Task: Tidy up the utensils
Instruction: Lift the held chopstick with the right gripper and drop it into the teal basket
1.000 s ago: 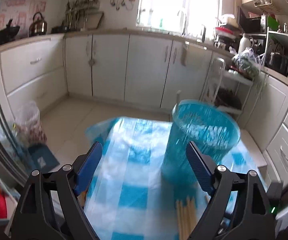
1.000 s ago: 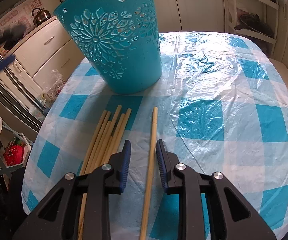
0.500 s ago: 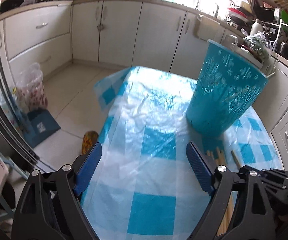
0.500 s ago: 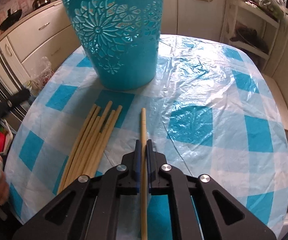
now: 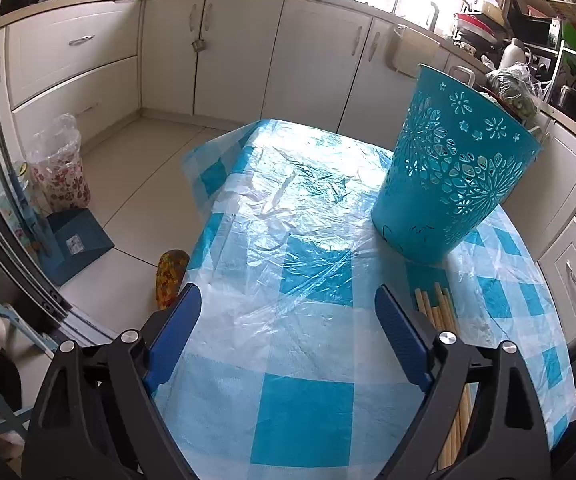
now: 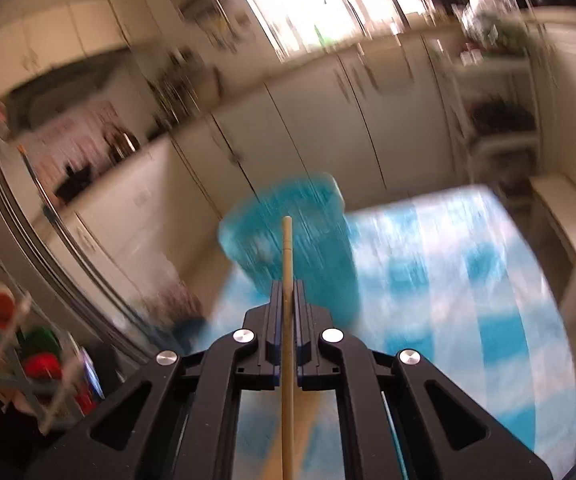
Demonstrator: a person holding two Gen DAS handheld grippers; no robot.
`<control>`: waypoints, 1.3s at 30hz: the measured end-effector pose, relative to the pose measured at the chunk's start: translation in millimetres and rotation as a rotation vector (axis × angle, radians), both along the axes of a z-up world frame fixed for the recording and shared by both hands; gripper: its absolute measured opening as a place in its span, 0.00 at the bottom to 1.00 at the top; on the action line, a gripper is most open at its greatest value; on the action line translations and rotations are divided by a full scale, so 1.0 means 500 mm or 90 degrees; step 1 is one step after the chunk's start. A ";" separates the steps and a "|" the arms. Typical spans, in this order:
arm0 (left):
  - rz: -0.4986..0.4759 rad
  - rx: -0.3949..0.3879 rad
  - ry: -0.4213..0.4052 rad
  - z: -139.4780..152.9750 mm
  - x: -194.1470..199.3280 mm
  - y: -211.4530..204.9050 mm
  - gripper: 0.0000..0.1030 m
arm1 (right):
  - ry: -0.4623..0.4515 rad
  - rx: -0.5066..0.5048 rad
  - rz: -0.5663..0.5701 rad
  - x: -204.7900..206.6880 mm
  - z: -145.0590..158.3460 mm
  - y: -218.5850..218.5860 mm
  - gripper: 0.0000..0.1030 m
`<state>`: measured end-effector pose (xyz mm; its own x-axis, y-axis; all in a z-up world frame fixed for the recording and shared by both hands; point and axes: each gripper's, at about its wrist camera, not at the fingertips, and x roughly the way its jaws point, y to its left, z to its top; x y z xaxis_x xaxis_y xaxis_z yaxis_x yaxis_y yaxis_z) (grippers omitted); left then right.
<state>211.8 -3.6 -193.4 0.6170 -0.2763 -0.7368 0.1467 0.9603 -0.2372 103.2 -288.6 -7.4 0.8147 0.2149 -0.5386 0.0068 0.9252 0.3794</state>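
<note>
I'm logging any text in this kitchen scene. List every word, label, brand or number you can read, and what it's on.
No text can be read in either view.
Blue box on the floor: carries a small white label, too small to read.
Pink sheet on the wall: blurred by motion, unreadable.
Teal basket: only cut-out flower patterns, no lettering.
Chopstick in the right gripper: no markings visible.

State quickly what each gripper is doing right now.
Left gripper: open, holding nothing.
Right gripper: closed on a single pale wooden chopstick.
</note>
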 end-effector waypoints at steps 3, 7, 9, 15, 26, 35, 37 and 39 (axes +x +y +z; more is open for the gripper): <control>0.001 -0.003 0.001 -0.002 0.000 0.000 0.83 | -0.096 0.017 -0.009 0.061 0.072 0.015 0.06; 0.000 -0.005 0.001 -0.003 0.002 0.002 0.83 | -0.160 0.021 -0.055 0.166 0.098 0.021 0.06; -0.001 -0.007 0.000 -0.003 0.002 0.002 0.83 | -0.183 0.014 -0.097 0.218 0.095 0.016 0.06; -0.004 -0.017 0.005 -0.005 0.007 0.002 0.83 | -0.128 -0.001 -0.136 0.288 0.042 0.014 0.06; 0.001 -0.028 0.013 -0.007 0.008 0.005 0.84 | -0.086 -0.028 -0.083 0.230 0.006 0.043 0.19; 0.009 -0.030 0.005 -0.004 0.003 0.011 0.85 | -0.126 -0.019 -0.096 0.049 0.040 0.023 0.31; 0.010 -0.029 0.000 -0.002 0.000 0.011 0.85 | -0.106 -0.032 -0.103 0.000 0.018 0.026 0.32; 0.010 -0.028 -0.003 0.000 -0.002 0.012 0.85 | -0.062 -0.054 -0.098 -0.036 -0.023 0.036 0.33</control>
<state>210.9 2.4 -193.4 0.6253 -0.2990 -0.7209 0.1331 0.9510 -0.2790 85.0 -270.6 -18.9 0.8832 0.0408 -0.4671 0.1179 0.9449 0.3053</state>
